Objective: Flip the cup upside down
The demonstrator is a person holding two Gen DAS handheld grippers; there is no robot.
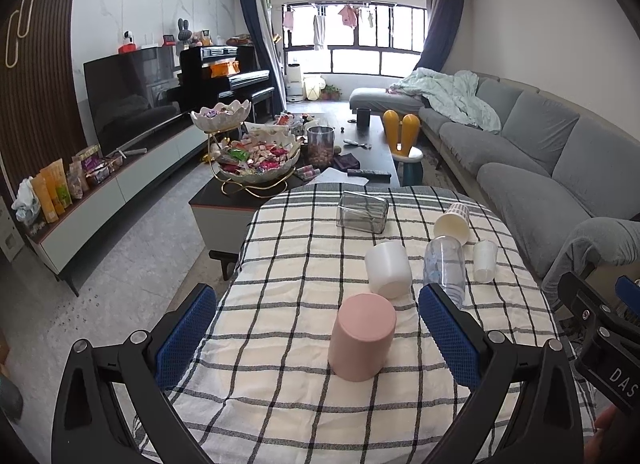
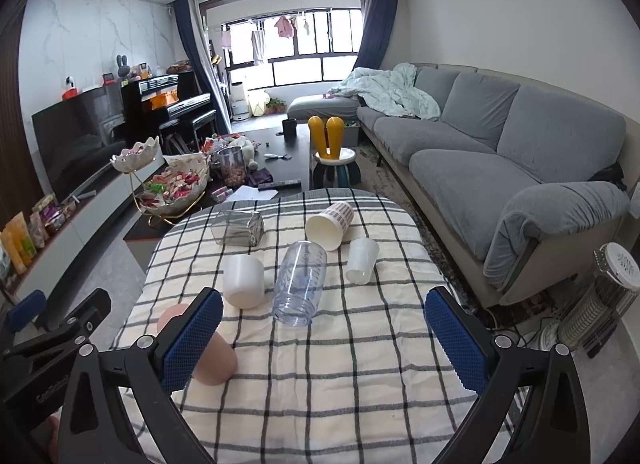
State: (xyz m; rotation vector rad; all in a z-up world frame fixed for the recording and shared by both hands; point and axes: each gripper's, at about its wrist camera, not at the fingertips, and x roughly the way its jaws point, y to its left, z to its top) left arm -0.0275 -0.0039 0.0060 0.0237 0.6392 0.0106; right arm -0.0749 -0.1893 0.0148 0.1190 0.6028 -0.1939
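both the left gripper [image 1: 316,338] and right gripper [image 2: 324,338] gape empty. the pink cup [image 1: 362,336] stands inverted; beside it the clear cup [image 2: 299,284] lies sideways and could roll if nudged.

Ahead of me the checked cloth [image 1: 280,364] covers the tabletop. Beyond it the dark coffee table [image 1: 380,148] carries a tiered snack bowl [image 1: 256,156] on its left and a remote [image 1: 368,173] on its near edge. A grey sofa [image 2: 480,144] runs along the right, a television [image 1: 132,100] far left.
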